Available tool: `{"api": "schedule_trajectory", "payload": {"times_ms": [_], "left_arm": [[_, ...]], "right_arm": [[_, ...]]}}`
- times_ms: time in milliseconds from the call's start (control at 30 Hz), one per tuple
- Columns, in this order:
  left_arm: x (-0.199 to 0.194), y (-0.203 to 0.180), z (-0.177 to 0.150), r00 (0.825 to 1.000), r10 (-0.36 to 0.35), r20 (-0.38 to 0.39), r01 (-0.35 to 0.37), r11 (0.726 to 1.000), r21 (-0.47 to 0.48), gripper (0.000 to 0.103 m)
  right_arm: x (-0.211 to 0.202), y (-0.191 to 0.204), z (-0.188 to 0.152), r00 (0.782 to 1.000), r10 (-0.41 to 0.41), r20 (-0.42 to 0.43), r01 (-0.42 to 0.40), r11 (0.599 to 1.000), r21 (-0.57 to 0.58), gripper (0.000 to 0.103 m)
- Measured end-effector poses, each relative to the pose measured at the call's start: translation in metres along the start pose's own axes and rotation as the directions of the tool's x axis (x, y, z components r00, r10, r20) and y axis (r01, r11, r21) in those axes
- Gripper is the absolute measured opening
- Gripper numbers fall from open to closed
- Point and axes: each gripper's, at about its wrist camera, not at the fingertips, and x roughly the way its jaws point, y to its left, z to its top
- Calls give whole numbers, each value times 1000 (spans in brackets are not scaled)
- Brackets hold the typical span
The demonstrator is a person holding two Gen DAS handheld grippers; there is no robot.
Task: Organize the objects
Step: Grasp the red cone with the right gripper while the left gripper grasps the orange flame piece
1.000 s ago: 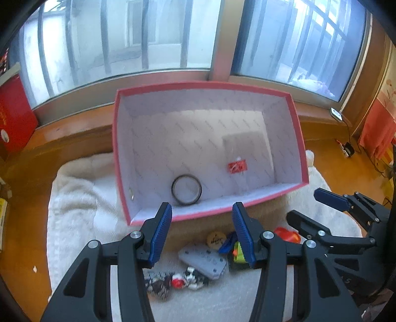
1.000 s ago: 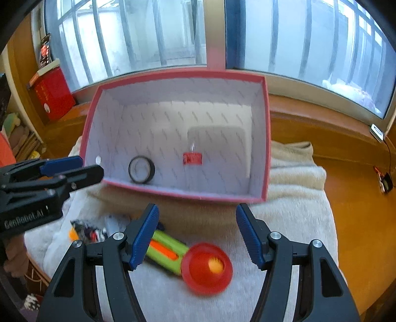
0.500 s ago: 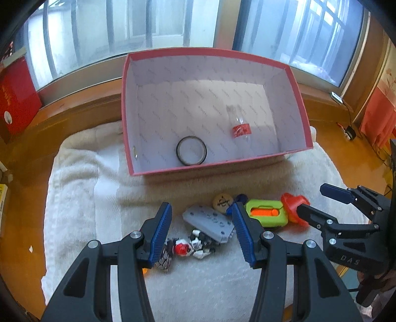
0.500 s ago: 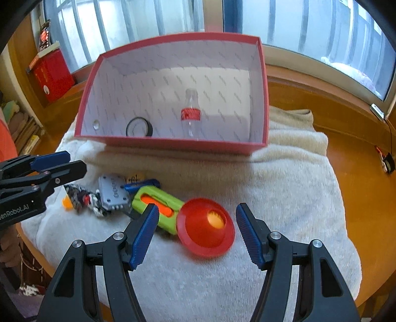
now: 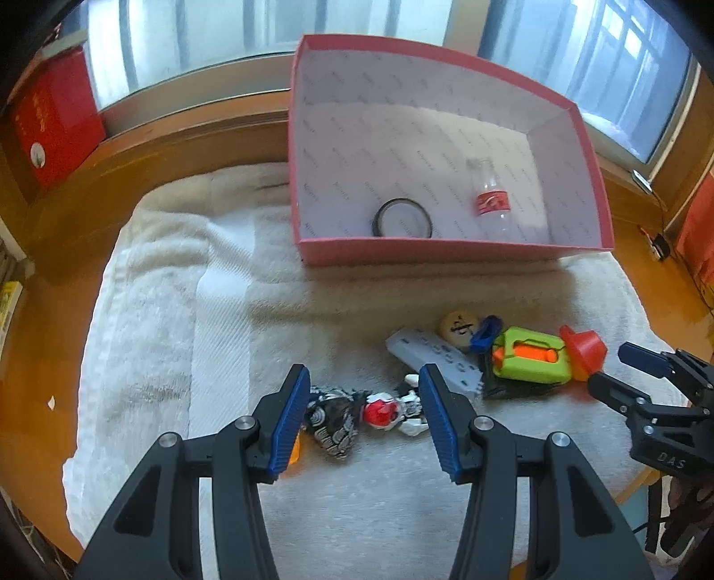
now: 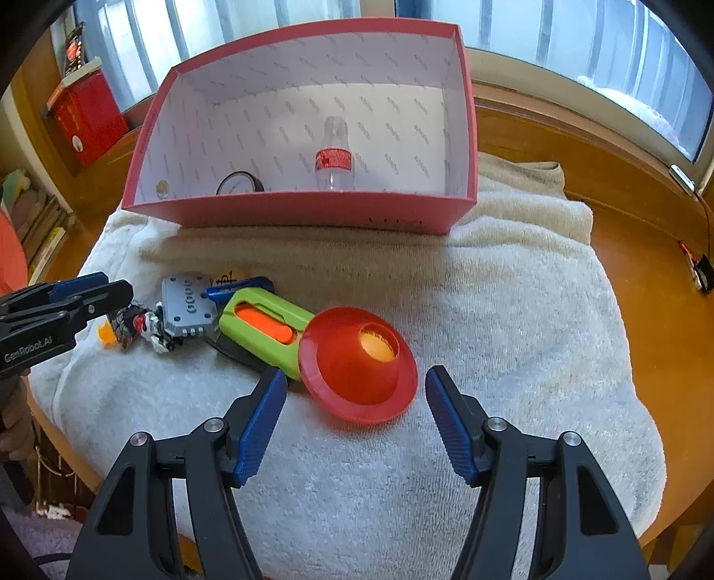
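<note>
My left gripper (image 5: pixel 363 412) hangs with its blue-padded jaws apart and nothing clamped between them. Seen between the pads, on the white towel (image 5: pixel 178 312), lie a small red-and-white toy figure (image 5: pixel 392 410) and, touching it on the left, a black-and-white patterned bundle (image 5: pixel 332 417). A small orange piece (image 6: pixel 105 333) sits just beside the bundle.

My right gripper (image 6: pixel 354 401) is also spread wide and holds nothing. Just ahead of its pads lies a red funnel-shaped cone (image 6: pixel 359 363), its wide mouth tilted toward me. The cone touches the end of a lime-green toy with an orange slot (image 6: pixel 263 323).

Further left along the towel is a grey flat piece with rows of buttons (image 6: pixel 186 308). Next to it lie a blue clip (image 5: pixel 486 332) and a round tan disc with dark marks (image 5: pixel 458 325).

Beyond this cluster, well apart from it, a pink box with a white patterned lining (image 6: pixel 290 209) rests on the towel's far part. Inside it stands a small clear bottle with a red label (image 6: pixel 334 156), upright. A black ring (image 5: pixel 402 218) lies flat on the box floor to the bottle's left.

Behind the box runs a wooden sill (image 6: pixel 558 129) under barred windows (image 5: pixel 187 40). A red carton (image 5: pixel 53 120) stands at the far left.
</note>
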Motion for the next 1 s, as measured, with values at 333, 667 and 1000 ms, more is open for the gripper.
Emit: {"api": "schedule_trajectory", "payload": {"times_ms": [333,667,1000], "left_arm": [[5,8,-10,1000,2,6,-1,1000,-23,51],[6,12,-12,1000,-14,-4,13,999,-39,51],[-8,25,-19,999,-31,14,32,998,-60,51]], "right_arm": [[0,-8,-9,1000,-2,-17,3,999,44,66],[1,-9,-8,999,38,11,-39,997,62,66],[30,-17,4,991,130,-2,-128,978,163,76]]}}
